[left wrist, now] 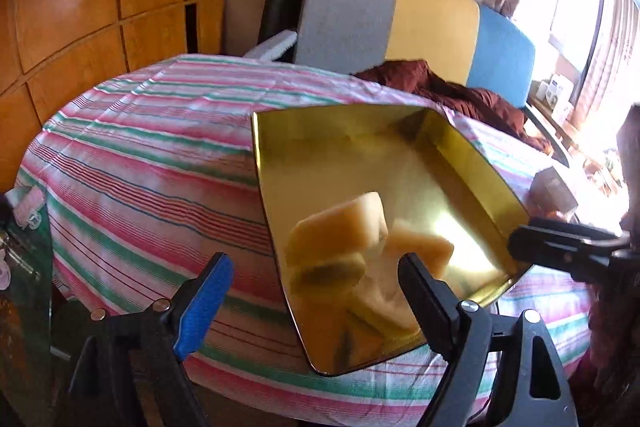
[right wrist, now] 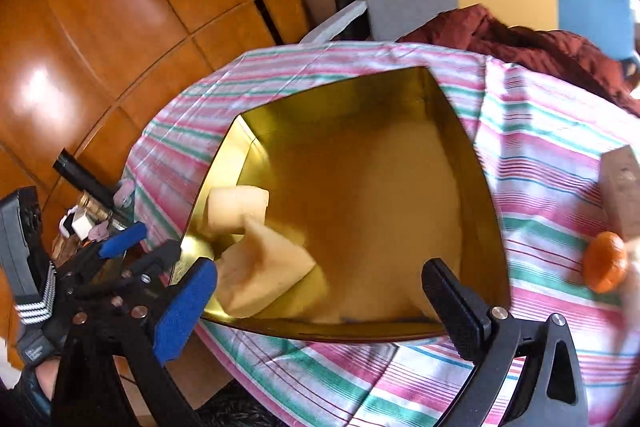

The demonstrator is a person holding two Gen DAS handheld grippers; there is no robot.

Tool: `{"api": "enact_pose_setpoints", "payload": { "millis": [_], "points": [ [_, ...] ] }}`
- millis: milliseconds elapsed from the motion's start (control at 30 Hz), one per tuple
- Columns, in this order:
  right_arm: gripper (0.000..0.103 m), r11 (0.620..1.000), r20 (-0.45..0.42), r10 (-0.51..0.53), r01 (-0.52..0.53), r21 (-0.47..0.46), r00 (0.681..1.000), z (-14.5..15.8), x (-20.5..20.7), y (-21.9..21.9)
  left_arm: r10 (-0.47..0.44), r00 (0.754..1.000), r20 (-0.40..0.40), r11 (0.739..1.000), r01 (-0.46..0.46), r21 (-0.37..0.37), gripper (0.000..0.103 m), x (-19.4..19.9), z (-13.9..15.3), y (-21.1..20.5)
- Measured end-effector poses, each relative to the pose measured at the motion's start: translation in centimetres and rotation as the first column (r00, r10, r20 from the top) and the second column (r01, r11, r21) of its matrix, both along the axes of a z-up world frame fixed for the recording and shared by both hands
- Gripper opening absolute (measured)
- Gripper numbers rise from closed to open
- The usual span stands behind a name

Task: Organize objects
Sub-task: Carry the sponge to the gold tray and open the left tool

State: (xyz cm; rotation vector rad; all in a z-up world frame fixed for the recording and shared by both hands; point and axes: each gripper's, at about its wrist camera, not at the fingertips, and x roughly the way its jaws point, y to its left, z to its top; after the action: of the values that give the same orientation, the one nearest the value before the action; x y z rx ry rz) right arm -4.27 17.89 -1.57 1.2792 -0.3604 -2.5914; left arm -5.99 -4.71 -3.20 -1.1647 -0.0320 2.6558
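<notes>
Both grippers, left [left wrist: 316, 277] and right [right wrist: 320, 287], gaping wide, nothing held. Gold tin [right wrist: 486, 227] on striped cloth [left wrist: 140, 147], two pale sponges [right wrist: 236, 207] inside, orange [right wrist: 606, 261] beside.

A gold tin [left wrist: 460, 163] is sitting on the striped tablecloth [left wrist: 140, 155], with pale yellow sponges [left wrist: 340, 223] lying inside it. The left gripper [left wrist: 316, 279] is hanging wide open just above the tin's near edge. The right gripper [left wrist: 560, 247] is reaching in at the tin's right rim.
</notes>
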Motion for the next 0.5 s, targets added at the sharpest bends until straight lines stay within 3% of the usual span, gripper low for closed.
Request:
{"api": "enact_pose_setpoints", "payload": {
  "millis": [233, 500],
  "points": [
    [0.103, 0.990, -0.109, -0.057, 0.071, 0.125, 0.992, 1.3, 2.1, -0.7, 0.070, 0.996, -0.062, 0.997, -0.073, -0.033, 0.086, 0.9, 2.1, 0.1],
    [0.103, 0.973, -0.196, -0.057, 0.099, 0.209, 0.979, 2.5, 3.9, -1.4, 0.046, 0.995, -0.088, 0.996, -0.052, -0.066, 0.086, 2.1, 3.4, 1.5]
  ]
}}
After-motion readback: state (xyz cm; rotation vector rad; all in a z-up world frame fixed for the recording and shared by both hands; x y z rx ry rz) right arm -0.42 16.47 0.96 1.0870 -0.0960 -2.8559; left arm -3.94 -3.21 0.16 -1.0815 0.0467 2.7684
